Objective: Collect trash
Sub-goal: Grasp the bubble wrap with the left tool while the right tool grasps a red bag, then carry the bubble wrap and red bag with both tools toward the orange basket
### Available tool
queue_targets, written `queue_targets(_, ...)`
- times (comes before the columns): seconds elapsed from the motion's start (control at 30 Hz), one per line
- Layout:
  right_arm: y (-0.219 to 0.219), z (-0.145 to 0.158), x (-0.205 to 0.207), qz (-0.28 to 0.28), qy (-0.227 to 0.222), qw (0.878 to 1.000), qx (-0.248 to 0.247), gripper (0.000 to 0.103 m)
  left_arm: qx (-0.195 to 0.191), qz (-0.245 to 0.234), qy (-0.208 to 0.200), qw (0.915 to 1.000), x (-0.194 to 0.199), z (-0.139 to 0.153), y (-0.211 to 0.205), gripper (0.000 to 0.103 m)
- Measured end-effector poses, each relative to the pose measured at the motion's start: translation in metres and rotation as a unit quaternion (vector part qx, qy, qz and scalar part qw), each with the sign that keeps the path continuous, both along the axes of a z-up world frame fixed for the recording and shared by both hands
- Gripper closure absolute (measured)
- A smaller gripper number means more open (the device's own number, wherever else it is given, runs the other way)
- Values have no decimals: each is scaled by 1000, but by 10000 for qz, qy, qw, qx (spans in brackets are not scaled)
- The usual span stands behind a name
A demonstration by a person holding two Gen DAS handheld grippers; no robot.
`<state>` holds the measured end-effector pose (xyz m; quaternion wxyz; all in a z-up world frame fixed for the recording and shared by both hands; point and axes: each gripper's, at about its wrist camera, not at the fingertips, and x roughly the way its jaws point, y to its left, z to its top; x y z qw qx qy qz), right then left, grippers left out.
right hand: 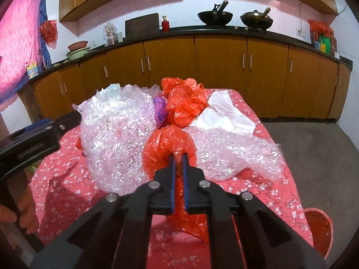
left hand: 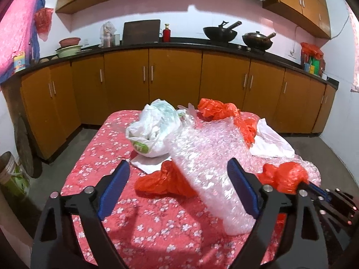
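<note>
Trash is heaped on a table under a red floral cloth point(left hand: 101, 157). My left gripper point(left hand: 178, 165) is open, and a roll of clear bubble wrap point(left hand: 208, 157) lies between its blue pads without being squeezed. A crumpled red bag point(left hand: 166, 181) lies just past its left finger, with a white bag with a green logo point(left hand: 152, 132) behind. My right gripper point(right hand: 178, 157) is shut on a red plastic bag point(right hand: 170, 143), which bulges in front of its tips; the same bag point(left hand: 285, 174) also shows in the left wrist view. More bubble wrap point(right hand: 116, 139) lies to the left.
Another red bag point(right hand: 184, 105), a purple scrap point(right hand: 159, 109) and a white sheet point(right hand: 224, 112) lie farther back. A red basket point(right hand: 318, 231) stands on the floor at the lower right. A hand point(right hand: 24, 215) holds the left gripper's body point(right hand: 33, 143). Brown cabinets point(left hand: 175, 76) line the far wall.
</note>
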<state>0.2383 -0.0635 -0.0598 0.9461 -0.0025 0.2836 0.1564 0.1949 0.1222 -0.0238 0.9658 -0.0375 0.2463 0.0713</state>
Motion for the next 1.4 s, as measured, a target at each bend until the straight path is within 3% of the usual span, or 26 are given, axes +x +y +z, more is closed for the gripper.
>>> queue_targets(0.37,-14,13,-8,-103,-271,9996,45,97,-343,-68,546,9979,33,-12,0,37)
queue_targets(0.4,-14,13,-8,-109,-273,9996,46,97,-389,-93,583,9975,34,-13,0,44)
queue_targets(0.5,-16,12,-7,-157,-253,9995,72,97,-447,-167,708,9963,40,-16,0,79)
queue_targets(0.6,-19,12,-7,-201,-245,9995,86,97,-422,-244,677,9965,39,-14,-2,94)
queue_targets(1.03,-39,33,-21,-296,-538,9977,280,97,-355,-399,37,9986,6,32,-6,99)
queue_targets(1.4,-71,56,-39,-521,-862,9942,382,97,-201,-712,-356,9966,-13,66,-42,99)
